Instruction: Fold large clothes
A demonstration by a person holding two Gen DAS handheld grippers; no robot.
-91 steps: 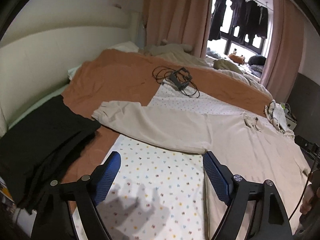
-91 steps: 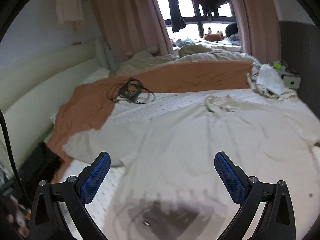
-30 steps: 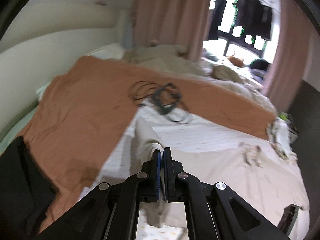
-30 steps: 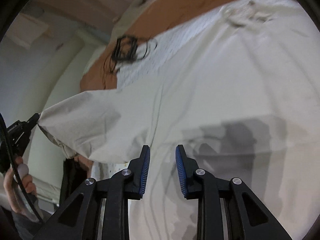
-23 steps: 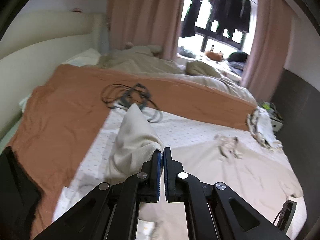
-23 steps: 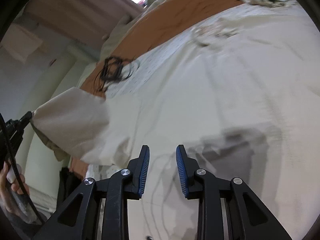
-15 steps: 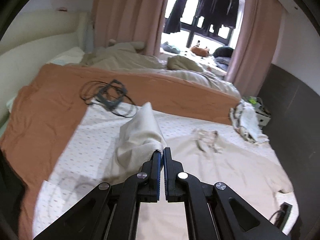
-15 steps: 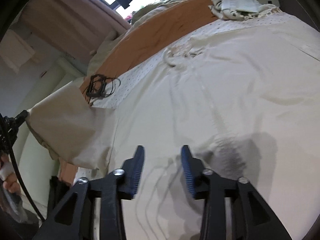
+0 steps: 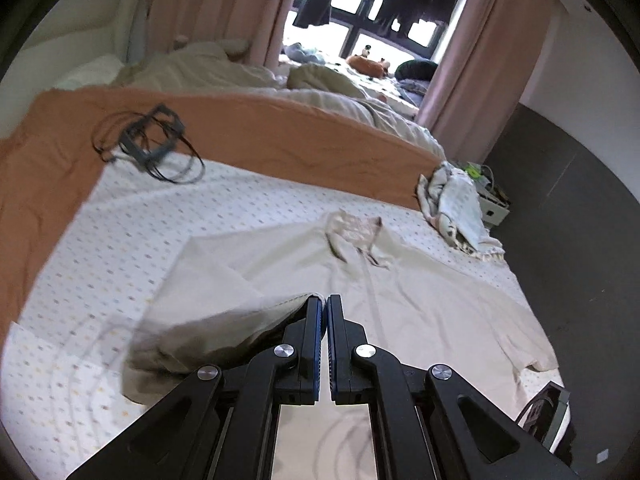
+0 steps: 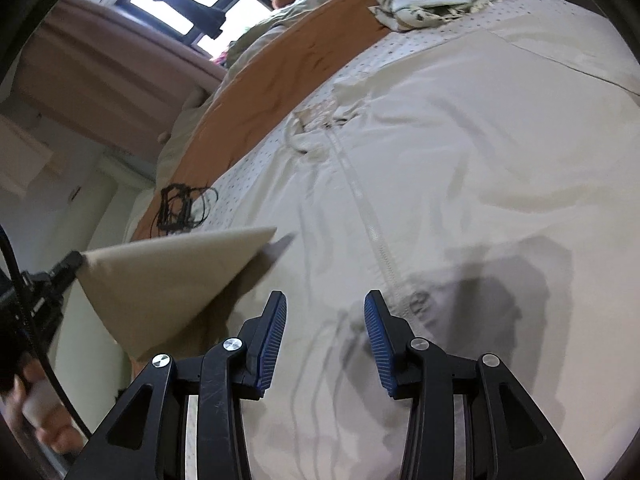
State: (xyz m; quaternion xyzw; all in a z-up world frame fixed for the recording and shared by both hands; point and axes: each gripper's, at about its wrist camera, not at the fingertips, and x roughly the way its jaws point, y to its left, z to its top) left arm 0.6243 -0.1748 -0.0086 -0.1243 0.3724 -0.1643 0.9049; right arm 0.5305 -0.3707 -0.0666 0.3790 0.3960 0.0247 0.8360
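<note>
Cream garment (image 9: 404, 280) sleeve (image 10: 168, 280) — in left gripper (image 9: 323, 304); right gripper (image 10: 325, 312) agape.

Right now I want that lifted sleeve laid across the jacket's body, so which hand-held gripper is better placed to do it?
The left hand-held gripper. It is shut on the sleeve and holds it raised over the jacket. The right hand-held gripper is open, holding nothing, above the zipper.

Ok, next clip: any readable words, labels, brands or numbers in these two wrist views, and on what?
None can be read.
Beige zip-front garment: no print or label visible.
White dotted bedsheet: coloured dots only, no text.
Small white box beside the bed: any marks too small to read.
</note>
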